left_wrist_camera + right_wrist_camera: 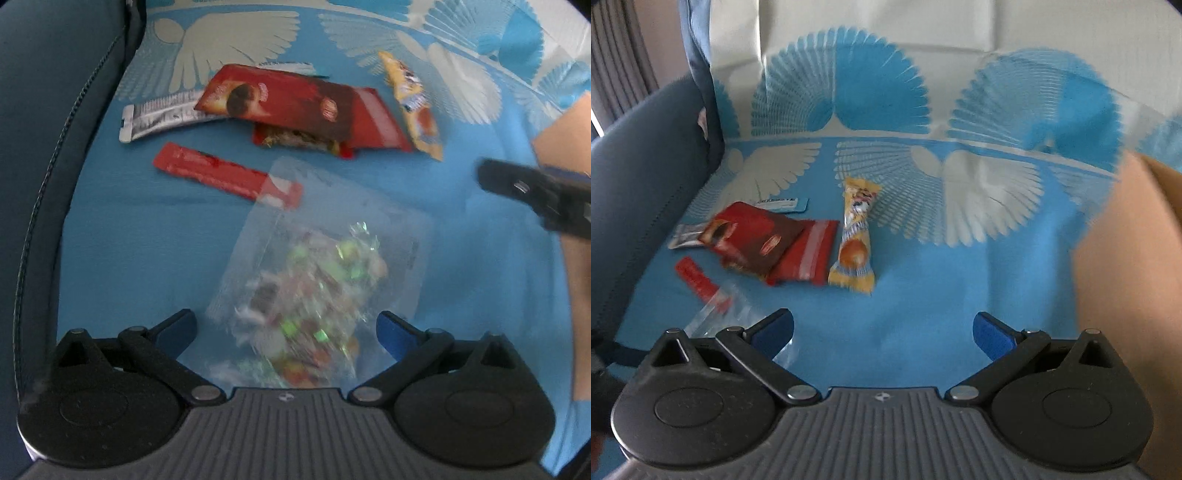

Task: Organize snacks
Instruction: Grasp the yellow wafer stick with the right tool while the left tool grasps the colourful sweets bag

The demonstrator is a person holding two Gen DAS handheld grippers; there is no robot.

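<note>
Motion blur softens both views, so the print on most wrappers cannot be read. In the left wrist view a clear plastic bag of foil-wrapped candies lies on the blue fan-patterned cloth, its near end hidden behind the body of the left hand-held gripper; whether the blue pads touch the film cannot be told, but the jaws stand wide apart with the bag between them. The bag's far corner overlaps a flat red stick packet. Beyond lies a glossy red-and-brown packet, covering part of a silver wrapper and a crumpled red wrapper beneath it. A yellow crinkled packet lies just to the right of them. A cardboard box is cut off at the right edge, with the other gripper dark and blurred in front of it.

The right hand-held gripper is spread open over bare cloth, holding nothing. A dark blue cushioned armrest borders the left side.
</note>
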